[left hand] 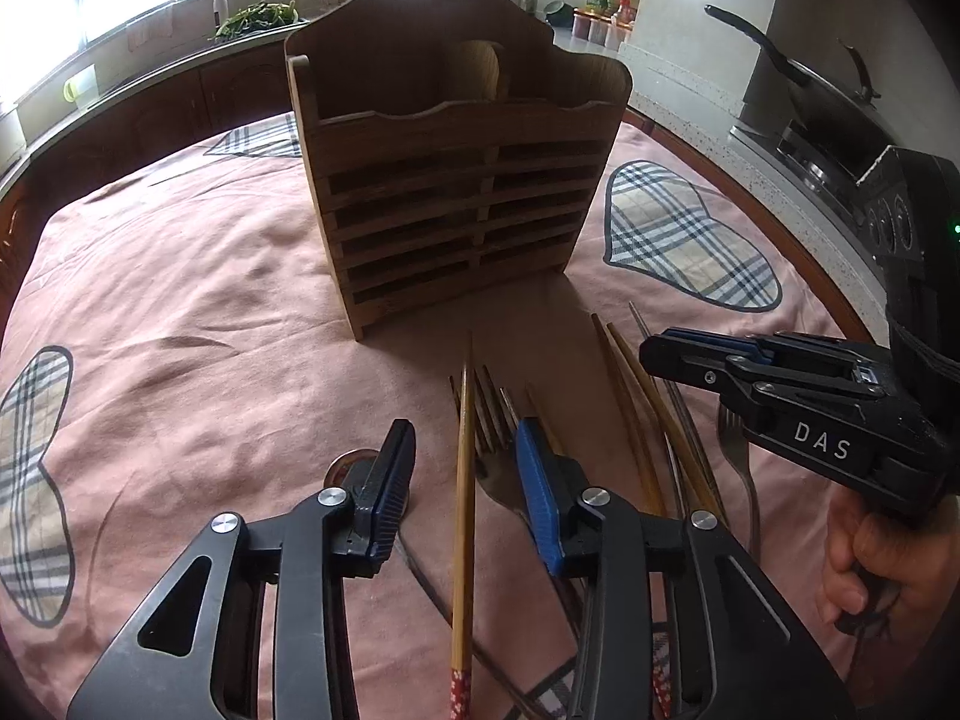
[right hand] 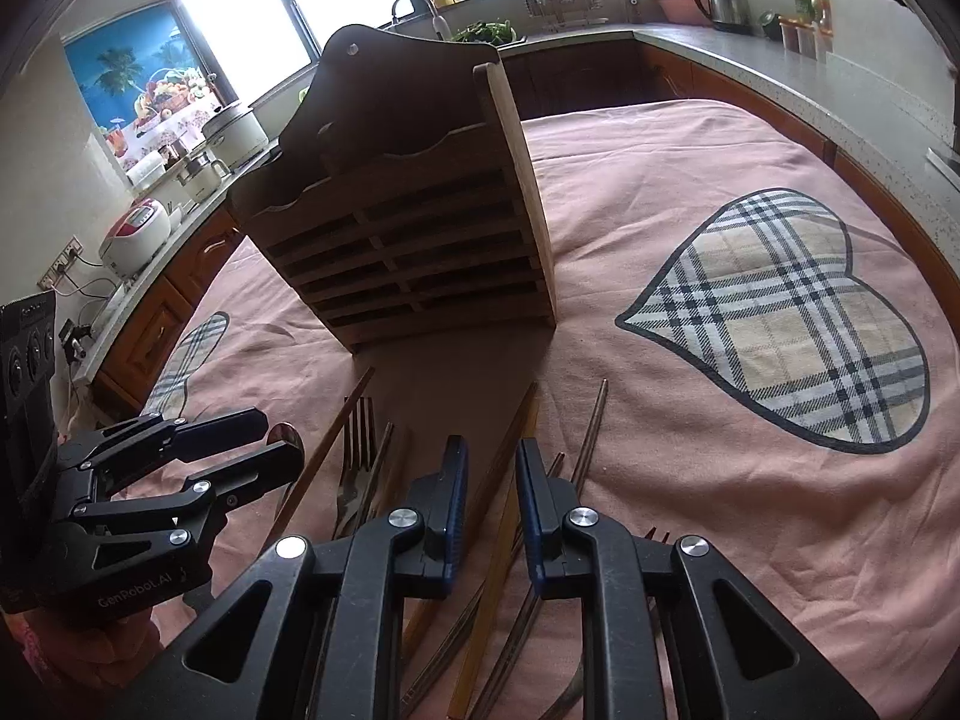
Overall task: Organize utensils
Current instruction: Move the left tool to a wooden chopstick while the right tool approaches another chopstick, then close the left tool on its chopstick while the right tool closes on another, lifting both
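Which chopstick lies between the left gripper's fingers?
The chopstick with the red flowered end; the other chopsticks lie right of the left gripper.

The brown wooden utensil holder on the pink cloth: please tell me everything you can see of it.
The brown wooden utensil holder stands upright on the pink cloth with plaid hearts. Its front is made of horizontal slats with dark gaps, under a wavy top edge. The taller back panel is curved, with a small hanging hole. A divider splits it into compartments; one holds a rounded pale wooden piece. The loose chopsticks and forks lie apart from it.
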A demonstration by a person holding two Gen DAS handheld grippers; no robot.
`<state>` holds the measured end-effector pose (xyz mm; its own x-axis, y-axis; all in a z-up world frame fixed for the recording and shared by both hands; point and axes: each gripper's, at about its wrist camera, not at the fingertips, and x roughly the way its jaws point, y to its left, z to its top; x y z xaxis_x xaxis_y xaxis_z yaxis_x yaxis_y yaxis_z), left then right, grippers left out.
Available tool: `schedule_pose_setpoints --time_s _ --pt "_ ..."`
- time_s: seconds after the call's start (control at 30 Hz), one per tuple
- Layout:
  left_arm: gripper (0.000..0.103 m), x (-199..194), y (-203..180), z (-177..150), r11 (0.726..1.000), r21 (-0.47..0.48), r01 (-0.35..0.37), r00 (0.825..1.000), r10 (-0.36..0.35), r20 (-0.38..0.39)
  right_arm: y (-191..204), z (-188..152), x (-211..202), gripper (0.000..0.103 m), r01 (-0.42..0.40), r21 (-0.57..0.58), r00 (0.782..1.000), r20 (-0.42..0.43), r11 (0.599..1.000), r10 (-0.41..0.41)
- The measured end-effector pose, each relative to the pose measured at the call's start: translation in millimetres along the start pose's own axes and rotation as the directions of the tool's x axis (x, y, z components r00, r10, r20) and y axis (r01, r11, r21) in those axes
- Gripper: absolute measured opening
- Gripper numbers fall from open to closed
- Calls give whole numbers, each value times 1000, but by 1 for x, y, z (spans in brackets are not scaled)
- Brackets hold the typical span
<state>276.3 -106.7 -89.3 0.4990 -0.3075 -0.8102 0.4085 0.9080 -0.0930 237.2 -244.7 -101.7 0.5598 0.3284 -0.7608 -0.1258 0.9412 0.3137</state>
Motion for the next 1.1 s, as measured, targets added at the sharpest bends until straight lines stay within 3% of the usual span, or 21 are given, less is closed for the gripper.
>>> schedule_pose_setpoints --time_s 0.27,0.43,0.83,1.1 --pt "15 29 -1 4 999 13 33 997 -32 -69 -12 8 25 12 32 5 997 -67 999 -31" --pt "6 29 4 4 998 -9 57 997 -58 -57 -21 7 24 6 8 31 998 -60 1000 -6" --pt "6 -26 5 6 996 -23 85 995 -83 54 -25 13 -24 5 -52 43 998 37 998 50" --pt "6 -78 12 -1 994 -49 100 985 -91 147 -4 16 -61 5 -71 27 991 117 997 68"
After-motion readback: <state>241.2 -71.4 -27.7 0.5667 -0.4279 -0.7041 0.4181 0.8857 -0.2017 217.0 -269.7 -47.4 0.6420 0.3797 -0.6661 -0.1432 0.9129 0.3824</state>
